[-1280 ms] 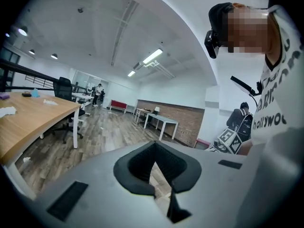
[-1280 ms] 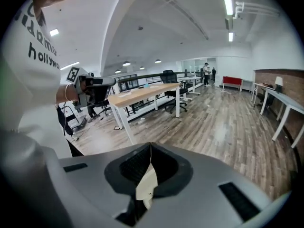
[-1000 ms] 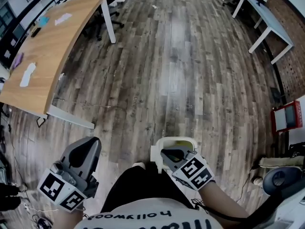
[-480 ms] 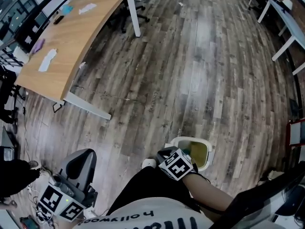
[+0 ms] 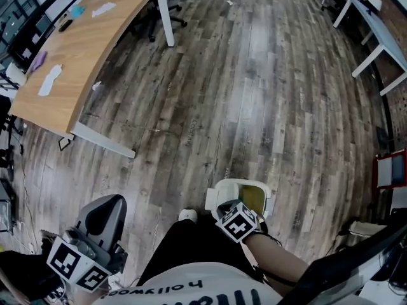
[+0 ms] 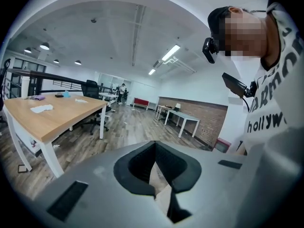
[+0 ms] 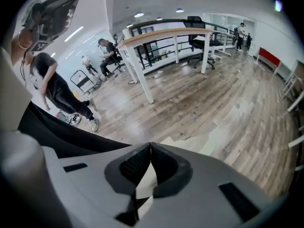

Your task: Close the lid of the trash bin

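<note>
The white trash bin [image 5: 236, 187] stands on the wooden floor just in front of my legs, and its inside [image 5: 252, 197] shows yellow-green from above in the head view. My right gripper [image 5: 222, 206] is shut and empty, with its tip at the bin's near rim. In the right gripper view a pale part of the bin [image 7: 199, 140] lies just beyond the closed jaws [image 7: 150, 146]. Whether the tip touches the bin is hidden. My left gripper [image 5: 112, 201] hangs at the lower left, away from the bin. It is also shut with nothing held [image 6: 154, 144].
A long wooden desk [image 5: 82, 49] on white legs [image 5: 102, 142] fills the upper left. White tables [image 5: 375, 24] stand at the top right, and a red box [image 5: 391, 170] sits at the right edge. A shoe [image 5: 186, 215] is beside the bin. People [image 7: 57, 91] stand farther off.
The head view has swung, so the bin shifts a little in the picture. My right gripper stays at the bin's near rim. The left gripper has hardly moved.
</note>
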### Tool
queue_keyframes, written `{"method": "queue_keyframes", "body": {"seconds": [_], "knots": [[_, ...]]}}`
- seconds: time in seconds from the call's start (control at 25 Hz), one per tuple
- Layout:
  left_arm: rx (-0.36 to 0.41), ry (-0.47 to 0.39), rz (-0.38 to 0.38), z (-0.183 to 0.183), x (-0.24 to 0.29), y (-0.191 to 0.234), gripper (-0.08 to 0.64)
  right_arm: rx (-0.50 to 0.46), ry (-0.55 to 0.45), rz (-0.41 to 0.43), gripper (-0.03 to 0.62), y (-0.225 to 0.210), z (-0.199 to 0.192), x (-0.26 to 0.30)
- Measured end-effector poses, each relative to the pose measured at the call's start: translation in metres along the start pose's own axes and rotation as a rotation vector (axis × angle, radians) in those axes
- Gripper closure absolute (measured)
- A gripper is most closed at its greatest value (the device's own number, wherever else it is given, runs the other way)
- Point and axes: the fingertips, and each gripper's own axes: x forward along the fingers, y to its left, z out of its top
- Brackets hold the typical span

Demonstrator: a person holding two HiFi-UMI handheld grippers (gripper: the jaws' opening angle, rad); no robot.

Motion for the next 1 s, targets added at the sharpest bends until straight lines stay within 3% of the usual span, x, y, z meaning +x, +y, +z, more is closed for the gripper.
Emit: {"method": "queue_keyframes", "body": {"seconds": [0.28, 0.56, 1.0], "knots": [[-0.005, 0.043, -0.077, -0.018, 0.035, -0.021, 0.554, 0.197, 0.071, -0.114, 0.581, -0.050, -0.078, -0.007], [-0.005, 0.076, -0.123, -0.034, 0.070, -0.035, 0.554, 0.287, 0.100, -0.142, 0.581, -0.073, -0.112, 0.013], [0.027, 0.223, -0.192, -0.082, 0.109, -0.064, 0.554, 0.483, 0.147, -0.169, 0.581, -0.111, -0.167, 0.051]]}}
